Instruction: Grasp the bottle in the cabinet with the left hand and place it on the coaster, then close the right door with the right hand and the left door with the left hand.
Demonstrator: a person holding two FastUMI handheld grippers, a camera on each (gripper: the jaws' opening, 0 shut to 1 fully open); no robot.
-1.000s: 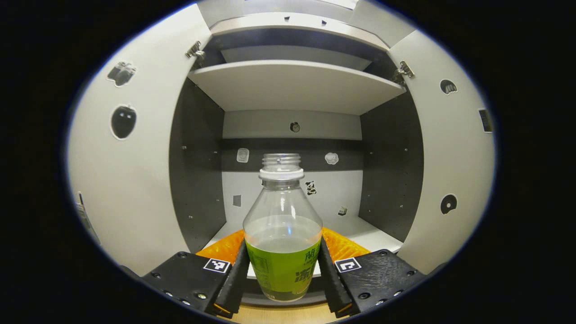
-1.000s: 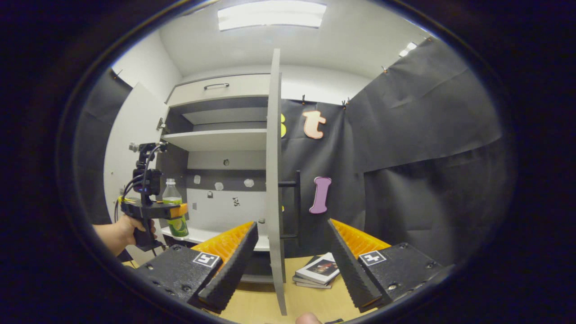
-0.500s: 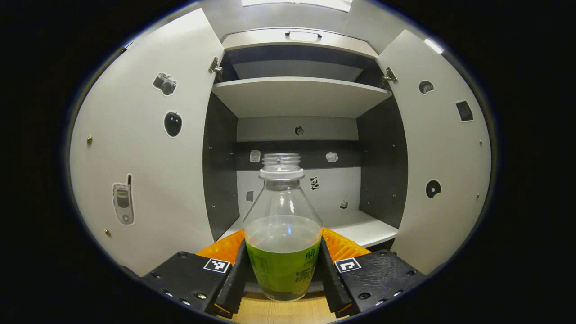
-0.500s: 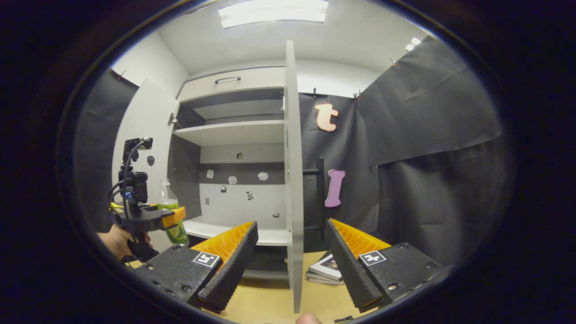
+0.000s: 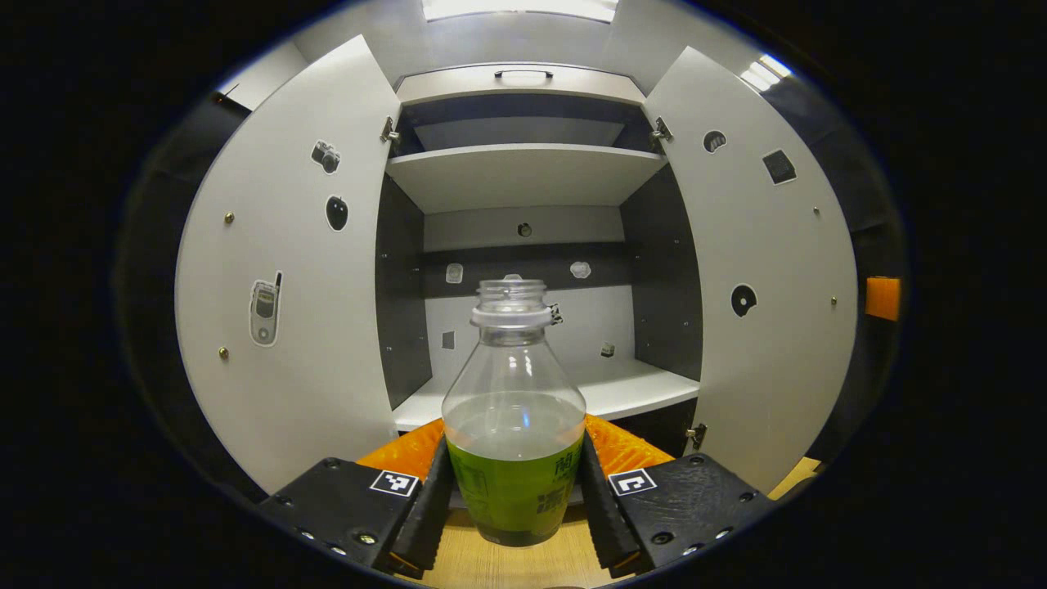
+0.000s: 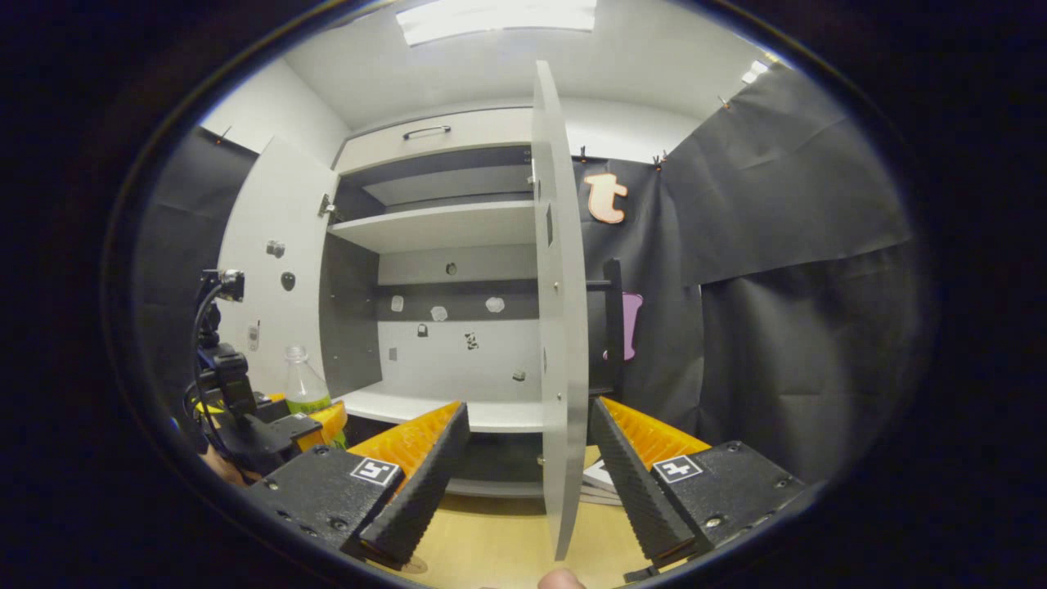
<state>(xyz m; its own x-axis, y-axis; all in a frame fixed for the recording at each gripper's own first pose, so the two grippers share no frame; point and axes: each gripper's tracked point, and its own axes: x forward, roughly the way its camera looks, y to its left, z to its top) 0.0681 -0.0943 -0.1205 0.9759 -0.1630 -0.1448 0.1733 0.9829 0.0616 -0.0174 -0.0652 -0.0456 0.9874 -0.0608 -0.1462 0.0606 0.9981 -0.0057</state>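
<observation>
The bottle (image 5: 514, 425), uncapped and part full of liquid above its green label, stands upright between the two fingers of the left gripper (image 5: 514, 499), which press on its labelled body from both sides; it is held out in front of the cabinet (image 5: 523, 176), clear of the lower shelf (image 5: 630, 393) and above the wooden counter (image 5: 491, 564). So the grasp and the lift-out look done, while setting the bottle on the coaster is still to come, and no coaster can be made out from here. Both doors remain to be closed: the left door (image 5: 286, 270) and the right door (image 5: 769, 270) stand wide open. In the right gripper view the right gripper (image 6: 523, 466) is empty with its jaws spread, the edge of the right door just ahead between them. Compared with a second ago, the bottle has drawn farther back from the cabinet, so more of both doors shows, and the right gripper has shifted so the door edge sits nearer its right finger.
</observation>
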